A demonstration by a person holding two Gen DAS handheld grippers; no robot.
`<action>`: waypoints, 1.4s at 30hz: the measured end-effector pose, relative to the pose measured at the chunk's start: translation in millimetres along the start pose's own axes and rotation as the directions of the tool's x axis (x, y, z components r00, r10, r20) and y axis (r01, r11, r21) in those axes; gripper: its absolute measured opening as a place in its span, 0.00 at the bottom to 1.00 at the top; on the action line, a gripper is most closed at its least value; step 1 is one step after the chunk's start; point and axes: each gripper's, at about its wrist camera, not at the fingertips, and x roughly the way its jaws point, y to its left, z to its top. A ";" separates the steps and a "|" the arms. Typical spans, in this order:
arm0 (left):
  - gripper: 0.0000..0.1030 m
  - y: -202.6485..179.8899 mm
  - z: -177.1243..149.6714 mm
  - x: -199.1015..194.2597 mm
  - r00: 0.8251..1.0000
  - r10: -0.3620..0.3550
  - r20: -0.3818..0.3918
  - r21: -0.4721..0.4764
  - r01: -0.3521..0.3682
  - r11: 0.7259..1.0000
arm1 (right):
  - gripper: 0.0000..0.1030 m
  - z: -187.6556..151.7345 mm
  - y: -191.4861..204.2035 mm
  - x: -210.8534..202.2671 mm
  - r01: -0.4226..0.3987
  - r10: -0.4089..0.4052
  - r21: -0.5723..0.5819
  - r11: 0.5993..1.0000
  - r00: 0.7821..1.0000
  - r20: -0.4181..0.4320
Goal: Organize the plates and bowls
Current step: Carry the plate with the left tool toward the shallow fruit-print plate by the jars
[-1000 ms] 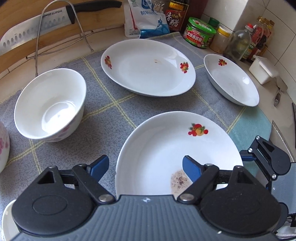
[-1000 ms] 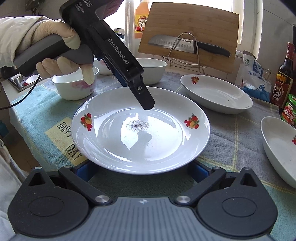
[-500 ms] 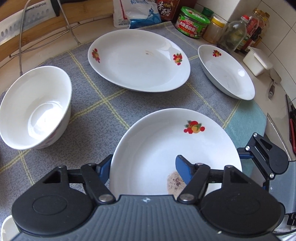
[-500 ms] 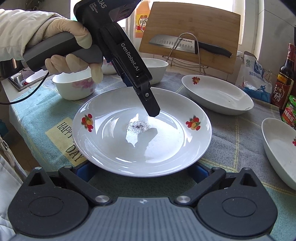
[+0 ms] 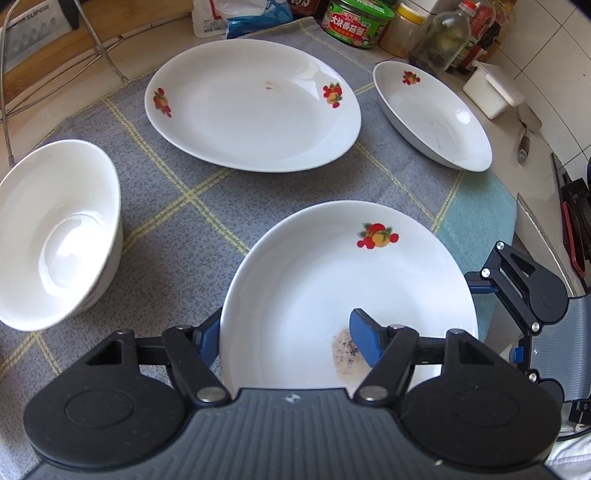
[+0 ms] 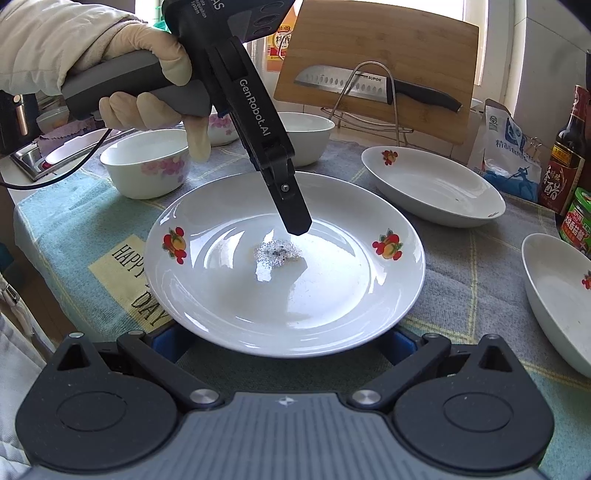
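A white plate [image 5: 332, 280] with fruit prints and a dark crumb stain lies on the grey checked cloth [image 5: 177, 206]. My left gripper [image 5: 286, 339] is shut on its rim, with one blue pad outside the rim and the other inside by the stain. In the right wrist view a gloved hand holds that gripper steeply over the plate [image 6: 332, 295]. My right gripper [image 6: 284, 345] stays open, its fingers spread wide under the plate's near rim. Two more fruit-print plates [image 5: 255, 107] [image 5: 432, 114] and a plain white bowl [image 5: 55, 236] stand around. A pink-flowered bowl [image 6: 147, 162] sits at the left.
A knife [image 6: 369, 85] rests on a wire rack against a wooden board at the back. Jars and bottles [image 5: 354, 22] and a white box [image 5: 491, 92] line the far right wall. A sink [image 6: 55, 155] lies beyond the cloth's left end.
My left gripper's jaws have closed onto the plate's rim, and it has tipped steeper and slid a little further over the plate. The right gripper and the dishes have not moved.
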 end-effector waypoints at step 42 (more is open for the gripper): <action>0.68 -72.4 83.7 3.2 0.997 -0.021 0.069 0.109 0.013 0.994 | 1.00 3.3 -74.4 -53.8 0.065 -0.065 0.013 0.998 0.996 -0.053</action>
